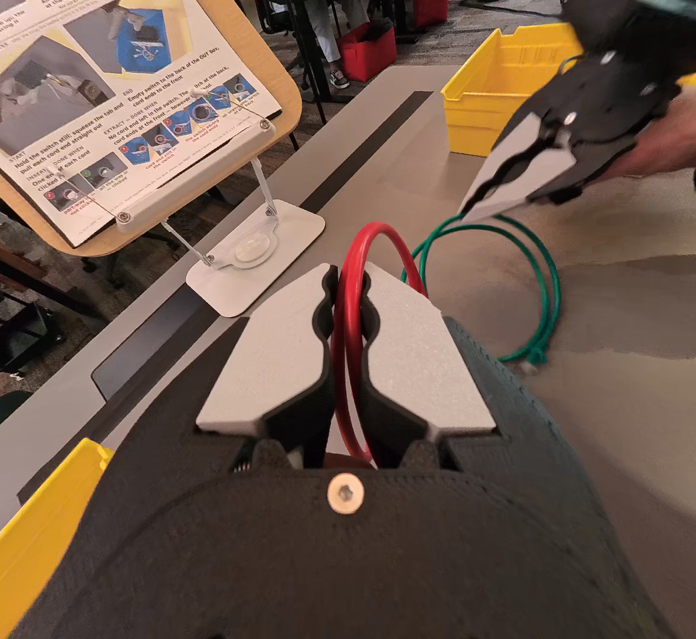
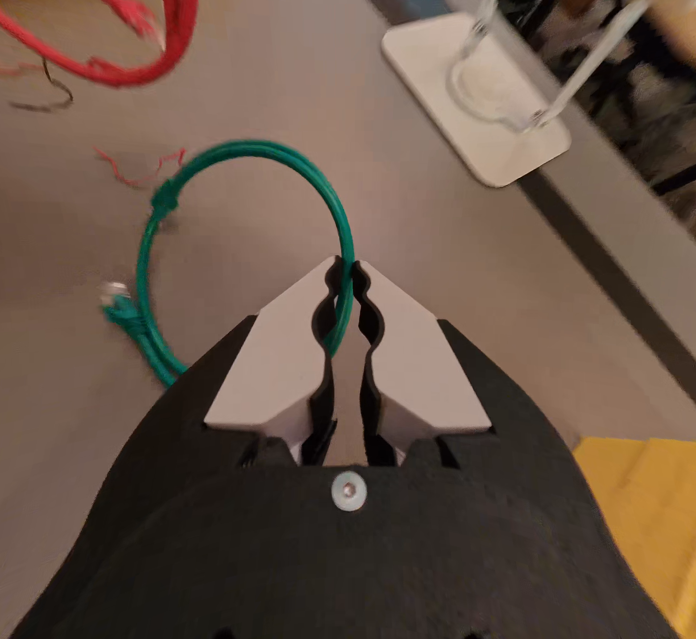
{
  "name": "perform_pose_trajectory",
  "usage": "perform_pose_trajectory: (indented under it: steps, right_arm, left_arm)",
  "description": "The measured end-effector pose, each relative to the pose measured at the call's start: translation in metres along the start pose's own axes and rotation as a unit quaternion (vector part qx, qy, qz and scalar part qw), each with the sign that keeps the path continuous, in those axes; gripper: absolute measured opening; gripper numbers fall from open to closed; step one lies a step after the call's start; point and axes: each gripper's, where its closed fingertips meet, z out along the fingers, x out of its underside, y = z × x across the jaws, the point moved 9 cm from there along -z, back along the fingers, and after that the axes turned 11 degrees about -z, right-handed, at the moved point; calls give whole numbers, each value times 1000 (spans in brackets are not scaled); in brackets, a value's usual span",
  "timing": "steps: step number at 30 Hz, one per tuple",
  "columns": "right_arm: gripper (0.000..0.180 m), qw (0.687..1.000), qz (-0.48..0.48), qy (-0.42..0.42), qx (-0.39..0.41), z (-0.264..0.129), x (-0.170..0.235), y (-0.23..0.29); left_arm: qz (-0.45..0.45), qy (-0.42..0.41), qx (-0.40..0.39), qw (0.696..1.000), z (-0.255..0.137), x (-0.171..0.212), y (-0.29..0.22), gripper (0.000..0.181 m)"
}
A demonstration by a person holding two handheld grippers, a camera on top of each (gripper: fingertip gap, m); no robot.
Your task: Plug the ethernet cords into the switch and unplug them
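Note:
My left gripper (image 1: 348, 274) is shut on a coiled red ethernet cord (image 1: 388, 233), whose loop rises between the fingers above the grey table (image 1: 621, 413). My right gripper (image 2: 345, 262) is shut on a coiled green ethernet cord (image 2: 241, 148) at its fingertips; the coil hangs to the left with its clear plug (image 2: 113, 289) low at the left. In the left wrist view the right gripper (image 1: 470, 212) comes in from the right, held by a hand, with the green cord (image 1: 542, 281) under its tip. The red cord (image 2: 173, 18) shows at the top left of the right wrist view. No switch is in view.
A yellow bin (image 1: 504, 89) stands at the far right of the table and another yellow bin (image 1: 41, 530) at the near left. A white document stand (image 1: 260, 255) holds an instruction sheet (image 1: 113, 74). Thin wire ties (image 2: 128, 172) lie on the table. Across from one pair of fingers to the other is roughly 20 centimetres.

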Motion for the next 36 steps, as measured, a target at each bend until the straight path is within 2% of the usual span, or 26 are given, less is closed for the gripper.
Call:
perform_pose_trajectory:
  steps: [4,9,13,17,21,27,31,36]
  right_arm:
    - [2,997,-2,-40,58,-53,-14,-23]
    - [2,990,-6,-66,124,-122,-13,-51]
    - [3,978,-7,-64,198,-191,2,-76]
    - [3,965,16,-46,257,-247,37,-101]
    - [3,957,51,-19,284,-274,83,-116]
    - [4,950,127,-9,284,-286,145,-118]
    - [3,941,145,-83,292,-308,143,-114]
    - [3,930,110,-129,327,-336,110,-117]
  left_arm:
    - [5,-3,-2,1000,-2,-2,-2,9]
    - [9,-3,0,1000,-2,-4,-5,9]
    - [7,-5,3,1000,-2,-4,-6,9]
    - [9,-1,6,1000,3,-4,-8,9]
    - [12,4,9,1000,6,-3,-11,9]
    - [14,9,9,1000,8,-3,-14,9]
    - [14,14,11,1000,12,-1,-15,9]
    - [23,25,19,999,20,1,-21,9]
